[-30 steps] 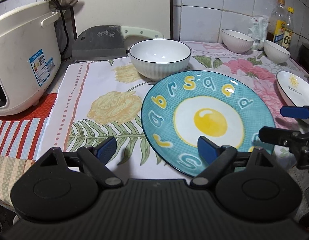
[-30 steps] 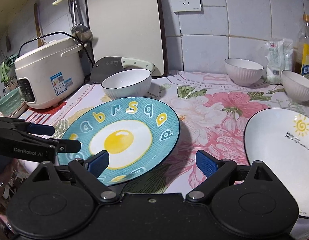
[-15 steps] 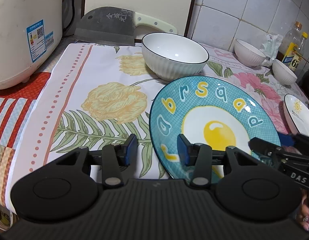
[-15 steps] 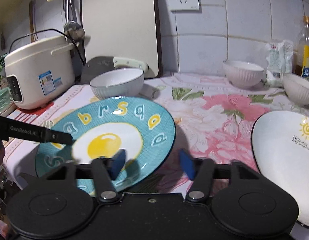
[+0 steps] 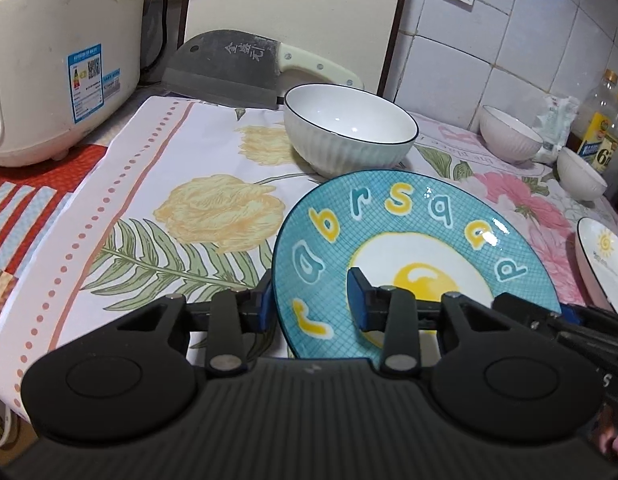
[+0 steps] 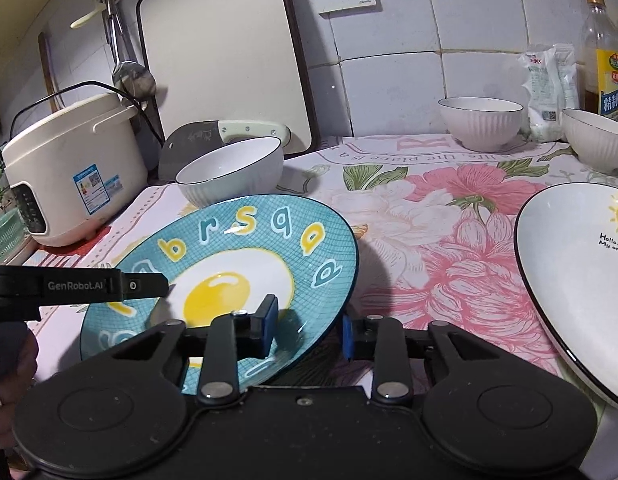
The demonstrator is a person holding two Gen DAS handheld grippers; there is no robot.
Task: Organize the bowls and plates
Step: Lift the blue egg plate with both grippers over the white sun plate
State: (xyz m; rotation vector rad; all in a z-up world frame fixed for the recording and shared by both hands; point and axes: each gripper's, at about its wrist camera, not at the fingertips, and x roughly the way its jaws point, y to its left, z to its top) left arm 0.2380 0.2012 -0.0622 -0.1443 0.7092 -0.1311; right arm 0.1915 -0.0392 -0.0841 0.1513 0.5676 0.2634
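On the floral cloth [image 5: 157,184], both grippers' fingers pinch the blue plate [image 5: 413,232].

wrist views, close, sharing blue plate [image 5: 409,240]

You had a glossy glazed plate [image 5: 409,240] on a matt printed cloth [image 5: 181,184]; the bowl [image 5: 349,128] looked ribbed and shiny, the cleaver [image 5: 225,68] dull metal, the cooker [image 5: 57,60] smooth plastic, the wall tiles [image 6: 389,72] glossy

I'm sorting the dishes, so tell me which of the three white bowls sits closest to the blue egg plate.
The large white bowl by the cleaver, right behind the blue egg plate. The other two bowls stand far off by the tiled wall.
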